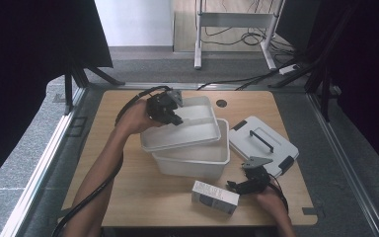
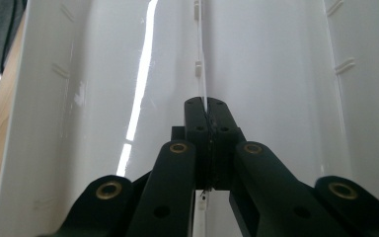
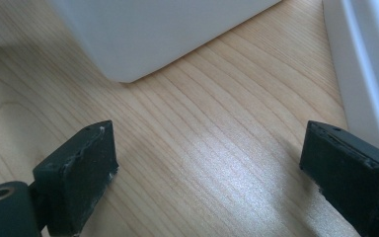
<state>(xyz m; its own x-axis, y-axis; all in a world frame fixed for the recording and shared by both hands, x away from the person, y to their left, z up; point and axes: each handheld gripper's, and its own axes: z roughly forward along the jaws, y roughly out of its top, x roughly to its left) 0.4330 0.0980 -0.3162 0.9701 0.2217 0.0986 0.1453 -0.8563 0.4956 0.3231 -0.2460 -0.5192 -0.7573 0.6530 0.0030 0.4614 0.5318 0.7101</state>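
A shallow white tray with a thin middle divider hangs tilted above a deeper white bin. My left gripper is shut on that divider at the tray's far left end. In the left gripper view its jaws pinch the divider wall, and the tray's floor stretches away on both sides. My right gripper rests low near the table's front right, open, with bare wood between its fingers. The bin's rounded corner lies just ahead of it.
A small white and grey box lies at the front edge, left of the right gripper. A grey-white lid with a dark handle lies flat to the right of the bin. A white rimmed edge borders the right gripper view.
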